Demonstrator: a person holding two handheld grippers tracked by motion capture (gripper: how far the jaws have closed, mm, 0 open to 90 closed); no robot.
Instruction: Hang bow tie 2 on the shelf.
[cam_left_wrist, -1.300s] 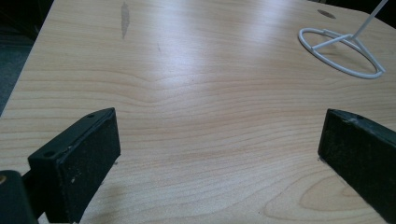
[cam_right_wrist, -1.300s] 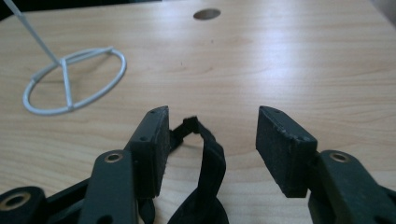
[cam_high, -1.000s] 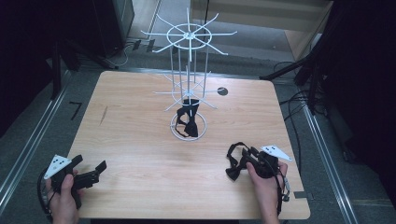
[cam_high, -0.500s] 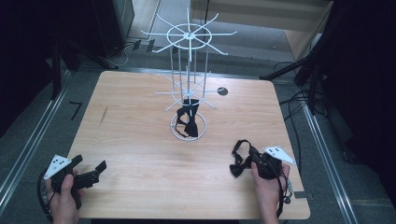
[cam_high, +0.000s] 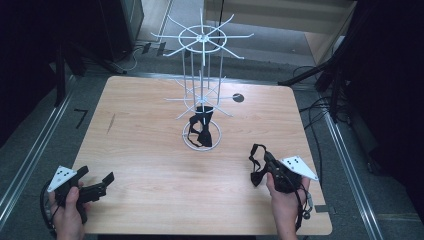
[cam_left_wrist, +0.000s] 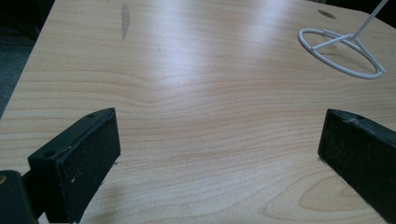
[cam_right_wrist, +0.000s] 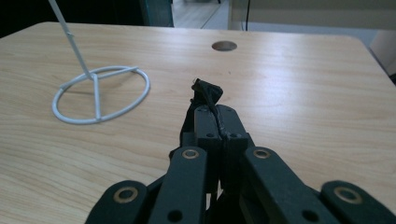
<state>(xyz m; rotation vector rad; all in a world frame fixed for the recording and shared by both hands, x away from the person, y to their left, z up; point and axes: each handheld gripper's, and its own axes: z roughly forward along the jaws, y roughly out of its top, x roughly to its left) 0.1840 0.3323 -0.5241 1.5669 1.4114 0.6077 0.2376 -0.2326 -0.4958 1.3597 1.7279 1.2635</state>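
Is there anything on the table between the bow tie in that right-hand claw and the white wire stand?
No. In the high view, bare wooden table lies between the held bow tie and the stand.

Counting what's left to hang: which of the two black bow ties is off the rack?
The bow tie clamped in the right gripper near the table's right edge; the other hangs on the white rack.

high: overhead, forward-down | gripper views: close, low | shared: table (cam_high: 150, 165)
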